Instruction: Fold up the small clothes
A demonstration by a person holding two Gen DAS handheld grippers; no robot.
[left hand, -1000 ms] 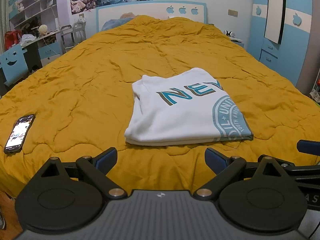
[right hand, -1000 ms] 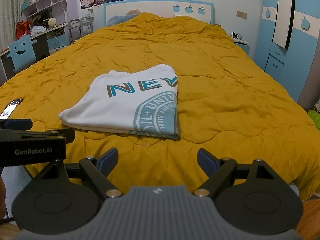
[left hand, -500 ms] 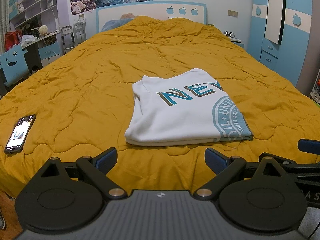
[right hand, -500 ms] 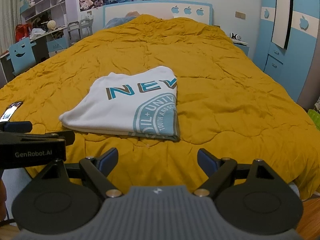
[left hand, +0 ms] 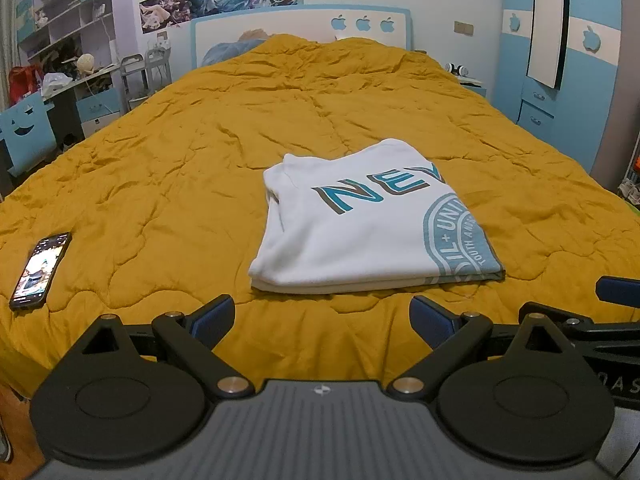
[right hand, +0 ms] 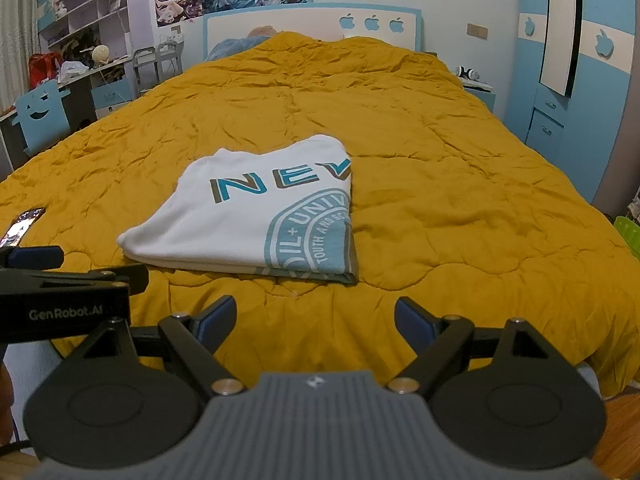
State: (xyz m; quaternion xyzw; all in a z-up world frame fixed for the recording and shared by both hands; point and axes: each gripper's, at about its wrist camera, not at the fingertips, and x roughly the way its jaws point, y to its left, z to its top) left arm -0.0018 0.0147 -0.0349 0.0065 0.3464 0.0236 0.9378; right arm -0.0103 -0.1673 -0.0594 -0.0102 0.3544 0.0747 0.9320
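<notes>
A white T-shirt (left hand: 360, 228) with blue-green lettering and a round emblem lies folded into a flat rectangle on the mustard-yellow quilt (left hand: 200, 184). It also shows in the right wrist view (right hand: 256, 220). My left gripper (left hand: 322, 316) is open and empty, held back from the shirt over the bed's near edge. My right gripper (right hand: 316, 318) is open and empty, also short of the shirt. The right gripper's side shows at the right edge of the left wrist view (left hand: 616, 290). The left gripper's body shows at the left of the right wrist view (right hand: 60, 300).
A black phone (left hand: 40, 270) with its screen lit lies on the quilt at the near left. A desk with a blue chair (left hand: 24, 132) stands to the left of the bed. A blue wardrobe (left hand: 568, 80) stands to the right. The headboard (left hand: 300, 28) is at the far end.
Both views have shifted very slightly. The shirt and the phone lie as before, and both grippers stay open.
</notes>
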